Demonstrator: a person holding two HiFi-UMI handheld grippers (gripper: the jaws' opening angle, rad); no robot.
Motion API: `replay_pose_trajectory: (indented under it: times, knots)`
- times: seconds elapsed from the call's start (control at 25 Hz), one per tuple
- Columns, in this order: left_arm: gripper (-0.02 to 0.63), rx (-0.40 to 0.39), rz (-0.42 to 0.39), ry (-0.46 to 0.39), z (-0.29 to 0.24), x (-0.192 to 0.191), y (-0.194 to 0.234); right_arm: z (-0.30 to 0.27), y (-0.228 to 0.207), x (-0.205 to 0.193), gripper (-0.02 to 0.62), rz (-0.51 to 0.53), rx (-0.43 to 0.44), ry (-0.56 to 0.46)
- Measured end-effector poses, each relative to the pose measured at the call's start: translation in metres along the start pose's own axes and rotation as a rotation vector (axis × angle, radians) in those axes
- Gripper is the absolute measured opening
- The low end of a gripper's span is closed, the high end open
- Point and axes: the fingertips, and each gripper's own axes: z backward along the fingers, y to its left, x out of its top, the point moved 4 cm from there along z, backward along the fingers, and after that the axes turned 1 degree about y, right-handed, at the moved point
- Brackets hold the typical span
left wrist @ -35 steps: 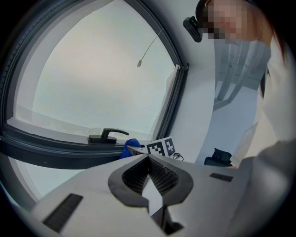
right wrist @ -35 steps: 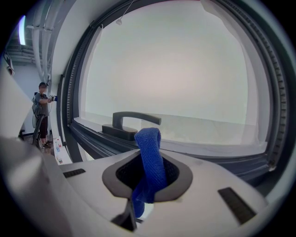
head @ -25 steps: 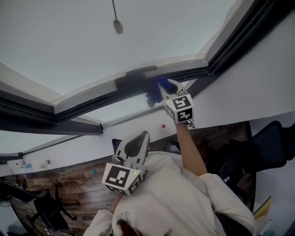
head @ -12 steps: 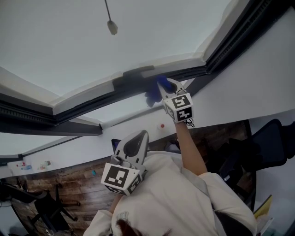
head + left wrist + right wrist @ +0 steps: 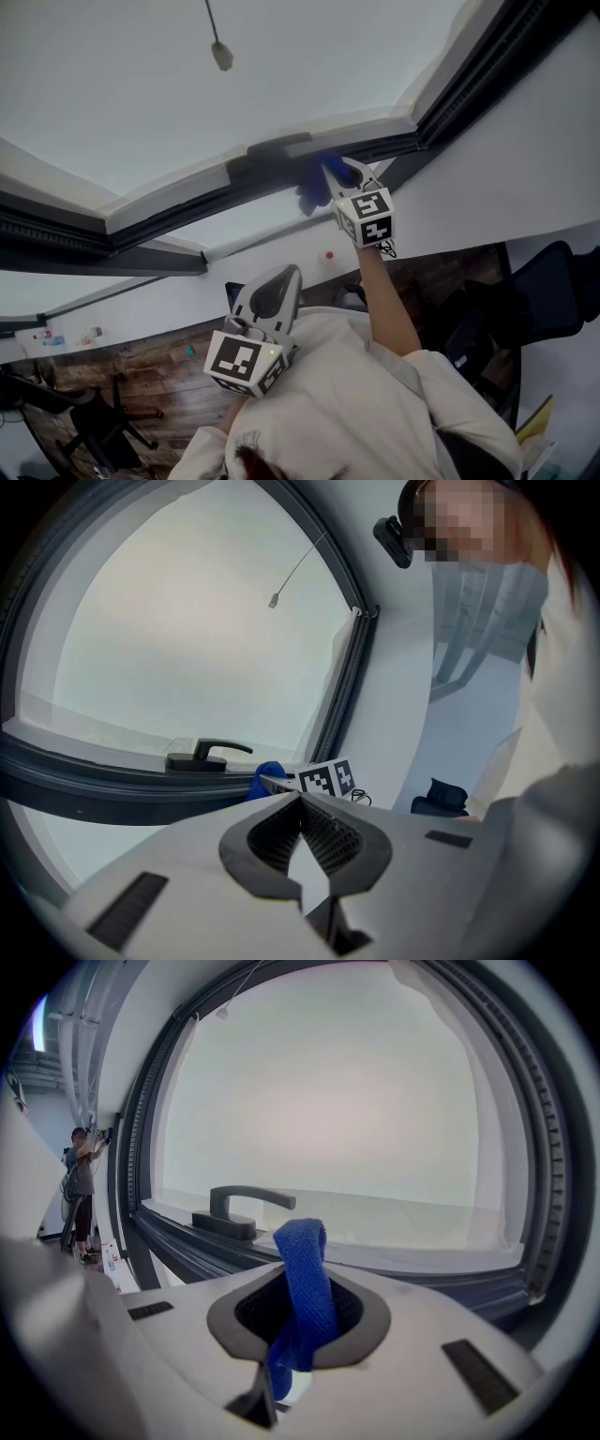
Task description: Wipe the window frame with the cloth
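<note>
The dark window frame (image 5: 187,208) runs across the head view, with its handle (image 5: 277,150) at the middle. My right gripper (image 5: 336,173) is raised to the frame just right of the handle, shut on a blue cloth (image 5: 309,194) that touches the frame. In the right gripper view the cloth (image 5: 305,1288) loops up between the jaws, with the handle (image 5: 239,1208) just beyond on the frame (image 5: 187,1251). My left gripper (image 5: 292,272) hangs low by the person's chest, shut and holding nothing. Its view shows the handle (image 5: 202,757) and the cloth (image 5: 267,778) ahead.
A pull cord weight (image 5: 220,54) hangs before the bright pane. A white wall (image 5: 487,187) lies right of the frame. Below are a wooden floor, a dark office chair (image 5: 553,300) and another chair (image 5: 84,422). A person (image 5: 82,1185) stands far off.
The head view has drifted slightly, so the pull cord sits a bit further left. Both grippers and the cloth stay where they were.
</note>
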Motion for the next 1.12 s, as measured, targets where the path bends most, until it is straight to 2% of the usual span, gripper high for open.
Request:
replay_pose_trajectory:
  times: [1.12]
  knots:
    - [0.005, 0.004, 0.010, -0.005, -0.007, 0.000, -0.003, 0.005, -0.016, -0.003, 0.052, -0.014, -0.020, -0.004]
